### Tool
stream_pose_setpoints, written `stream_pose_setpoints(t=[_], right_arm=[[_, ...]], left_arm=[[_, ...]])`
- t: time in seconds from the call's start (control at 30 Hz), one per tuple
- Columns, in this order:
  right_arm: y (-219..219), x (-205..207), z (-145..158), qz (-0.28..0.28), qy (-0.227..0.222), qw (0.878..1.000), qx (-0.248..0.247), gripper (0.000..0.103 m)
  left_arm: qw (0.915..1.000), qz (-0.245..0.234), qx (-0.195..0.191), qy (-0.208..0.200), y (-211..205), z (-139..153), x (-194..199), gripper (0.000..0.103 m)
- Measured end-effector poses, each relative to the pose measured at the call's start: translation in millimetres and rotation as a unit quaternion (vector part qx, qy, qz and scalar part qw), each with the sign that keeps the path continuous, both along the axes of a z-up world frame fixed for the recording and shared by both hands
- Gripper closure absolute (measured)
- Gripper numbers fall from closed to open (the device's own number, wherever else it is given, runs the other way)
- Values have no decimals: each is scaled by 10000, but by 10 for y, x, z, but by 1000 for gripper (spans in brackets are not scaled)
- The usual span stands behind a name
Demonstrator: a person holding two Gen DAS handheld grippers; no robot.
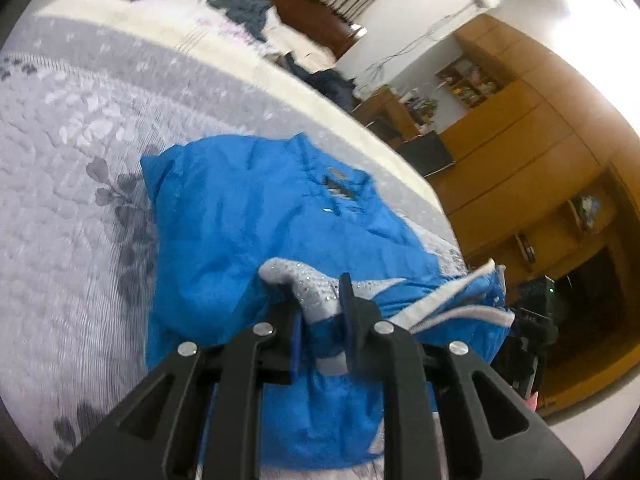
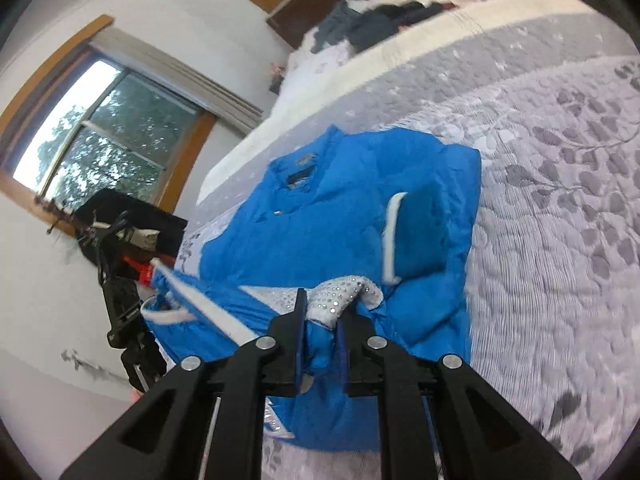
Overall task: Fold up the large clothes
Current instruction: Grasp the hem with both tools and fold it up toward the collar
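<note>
Your left tongs (image 1: 320, 304) pinch a bunched fold of the blue jacket (image 1: 256, 216), with its grey rhinestone-studded panel (image 1: 308, 284) caught between the two blue-padded fingers. Your right tongs (image 2: 322, 312) pinch the same kind of fold, blue cloth and studded grey panel (image 2: 344, 288) gripped between the pads. The jacket (image 2: 340, 216) lies on the bed (image 1: 60, 160), on the grey floral quilt (image 2: 560, 240), near the bed's side edge and partly folded. Collar and label end (image 2: 300, 176) points toward the far end of the bed. A white-trimmed cuff (image 2: 394, 236) rests on top of the body. White zipper edging (image 1: 452, 300) hangs bunched toward the bed's edge. Dark clothes (image 2: 380, 20) sit piled at the far end of the bed.
</note>
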State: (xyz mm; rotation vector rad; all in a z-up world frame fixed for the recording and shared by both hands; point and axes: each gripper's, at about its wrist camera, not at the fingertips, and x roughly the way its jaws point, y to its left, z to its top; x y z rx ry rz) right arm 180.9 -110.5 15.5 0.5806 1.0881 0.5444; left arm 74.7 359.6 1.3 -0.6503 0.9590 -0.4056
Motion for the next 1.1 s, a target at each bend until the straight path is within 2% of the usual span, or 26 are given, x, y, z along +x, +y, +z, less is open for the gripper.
stream_pose_setpoints(t=[0.13, 0.23, 0.3, 0.4, 0.53, 0.57, 0.6, 0.63, 0.73, 0.83, 0.9, 0.97, 1.1], right_arm=[[20, 320, -288, -115, 396, 9990, -173, 89], [13, 468, -445, -146, 561, 9983, -102, 89], [-7, 494, -471, -149, 583, 9982, -24, 88], [-73, 435, -430, -70, 508, 9985, 199, 79], [-228, 278, -345, -24, 421, 9978, 508, 70], [-274, 217, -311, -39, 347, 9983, 473, 59], [-292, 188, -272, -85, 277, 9989, 379, 39], [-337, 108, -200, -181, 92, 9997, 121, 34], [-395, -71, -57, -136, -290, 9994, -151, 33], [-320, -142, 65, 44, -693, 9961, -545, 32], [-212, -120, 127, 156, -949, 9919, -828, 24], [-91, -43, 137, 339, -1090, 9884, -1001, 23], [142, 111, 98, 571, -1274, 9781, -1545, 23]], left_arm=[[9988, 65, 57, 472, 18, -357, 349, 86], [9984, 60, -99, 556, 58, -472, 469, 86], [9981, 56, -203, 576, 90, -484, 478, 85], [9977, 12, -341, 586, 138, -446, 428, 83], [9959, -52, -750, 498, 288, -353, 280, 74], [9957, -51, -791, 474, 316, -324, 237, 66], [9963, -22, -750, 425, 351, -286, 181, 63], [9974, 13, -640, 339, 396, -241, 108, 62], [9993, -25, -358, 94, 480, -134, -93, 62], [9991, -156, 283, -286, 436, -3, -216, 56], [9971, -271, 542, -461, 381, 53, -198, 51], [9934, -459, 827, -656, 268, 85, -137, 43], [9792, -806, 1606, -940, 23, 69, 60, 38]])
